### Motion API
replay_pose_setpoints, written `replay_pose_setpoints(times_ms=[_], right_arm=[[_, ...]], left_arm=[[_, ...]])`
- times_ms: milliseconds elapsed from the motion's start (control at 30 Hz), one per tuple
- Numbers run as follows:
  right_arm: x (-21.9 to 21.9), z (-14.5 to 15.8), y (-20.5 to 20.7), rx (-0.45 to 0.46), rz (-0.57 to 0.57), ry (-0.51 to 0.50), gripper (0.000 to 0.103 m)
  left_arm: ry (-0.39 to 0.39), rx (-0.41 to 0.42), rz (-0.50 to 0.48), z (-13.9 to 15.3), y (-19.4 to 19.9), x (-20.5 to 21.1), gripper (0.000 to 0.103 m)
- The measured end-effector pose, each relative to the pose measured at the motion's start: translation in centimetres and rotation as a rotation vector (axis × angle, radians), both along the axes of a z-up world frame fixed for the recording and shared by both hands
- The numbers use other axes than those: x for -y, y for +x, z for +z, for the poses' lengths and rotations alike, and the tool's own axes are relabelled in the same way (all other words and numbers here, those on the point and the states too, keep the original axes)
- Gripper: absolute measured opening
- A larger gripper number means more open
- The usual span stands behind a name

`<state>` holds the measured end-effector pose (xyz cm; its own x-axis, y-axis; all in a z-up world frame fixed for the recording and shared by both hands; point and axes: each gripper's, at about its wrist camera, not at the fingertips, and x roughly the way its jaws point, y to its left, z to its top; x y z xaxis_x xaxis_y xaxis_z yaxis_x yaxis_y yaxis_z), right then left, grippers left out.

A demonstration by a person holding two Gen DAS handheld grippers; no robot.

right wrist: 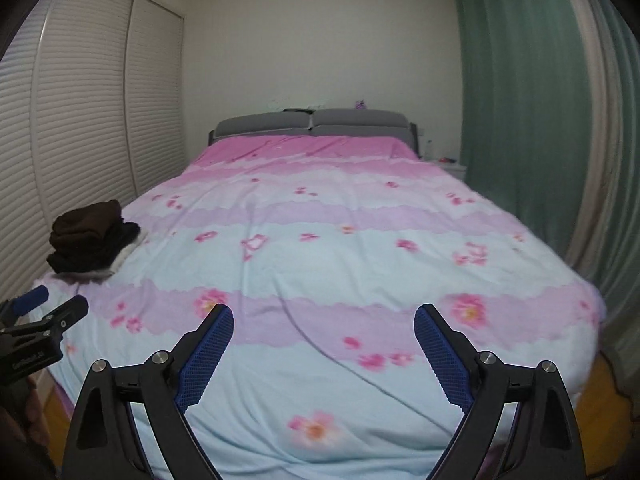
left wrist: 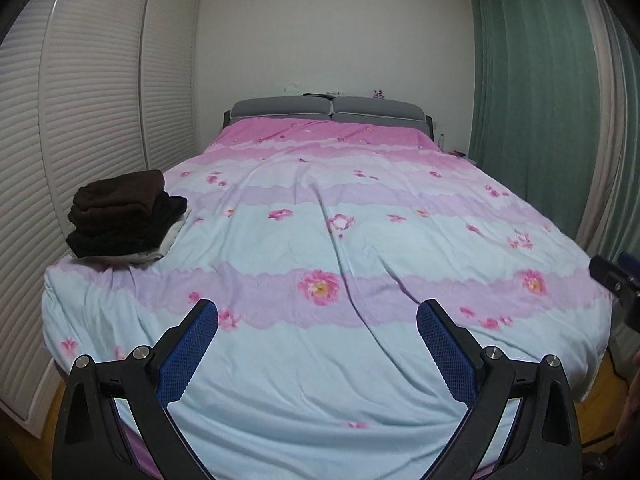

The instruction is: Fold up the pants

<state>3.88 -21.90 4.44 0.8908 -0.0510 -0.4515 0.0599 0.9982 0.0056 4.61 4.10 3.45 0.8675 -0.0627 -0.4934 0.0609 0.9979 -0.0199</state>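
The left gripper [left wrist: 317, 314] hangs above the foot of the bed with its blue-padded fingers spread wide and nothing between them. The right gripper [right wrist: 324, 320] is held the same way, released and empty, a little to the right of the other. Both point along the floral duvet [left wrist: 360, 248], which is banded in pink, lilac and pale blue and lies creased across the mattress. The pants are in a pile of folded dark garments [left wrist: 120, 216] at the bed's left edge, brown on top, black beneath, with white cloth at the bottom, well apart from both grippers. Louvred wardrobe doors [left wrist: 80, 120] stand to the left, a green curtain [left wrist: 532, 100] to the right, and a grey headboard [left wrist: 328, 110] at the far end.
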Motion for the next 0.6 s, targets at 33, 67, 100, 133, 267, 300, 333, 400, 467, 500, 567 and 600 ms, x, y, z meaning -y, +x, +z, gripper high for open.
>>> replay_pose_setpoints(times_ms=[33,67,100,133,267,300,333,400,467,500,567,600], right_arm=[[0.4,0.2,-0.8,0.009,-0.004,-0.006,0.093],[0.7,0.3,-1.5,0.021,-0.008,-0.017,0.093],[0.8,0.4,-2.0,0.028,-0.011,-0.024,0.093],[0.9,0.5,-2.5,0.034,-0.014,-0.03,0.093],[1.4,0.4,-3.8,0.044,-0.006,-0.018,0.093],[1.5,0.3,-4.0,0.046,-0.007,-0.019,0.093],[1.5,0.3,-4.1,0.049,-0.007,-0.018,0.093],[1.5,0.2,-4.5,0.057,-0.011,-0.013,0.093],[1.5,0.0,-4.7,0.06,-0.013,-0.008,0.093],[1.4,-0.1,-4.7,0.061,-0.013,-0.008,0.093],[1.4,-0.2,-4.7,0.06,-0.015,-0.014,0.093],[1.4,-0.3,-4.7,0.06,-0.014,-0.016,0.093]], left_arm=[[0.003,0.002,0.007,0.0,-0.6,0.2,0.101],[0.007,0.006,0.012,0.0,-1.0,0.4,0.101],[0.011,0.006,0.016,-0.2,-1.0,0.4,0.101],[0.013,0.001,0.024,-0.3,-1.3,0.4,0.101],[0.009,0.004,0.043,-0.5,-2.2,0.2,0.101],[0.012,0.007,0.048,-0.5,-2.4,0.1,0.101],[0.014,0.01,0.051,-0.6,-2.5,0.1,0.101],[0.023,0.017,0.052,-0.6,-2.9,0.1,0.101],[0.037,0.026,0.05,-0.6,-3.1,0.3,0.101],[0.04,0.029,0.049,-0.6,-3.1,0.4,0.101],[0.044,0.031,0.048,-0.7,-3.2,0.6,0.101],[0.048,0.031,0.046,-0.8,-3.2,0.7,0.101]])
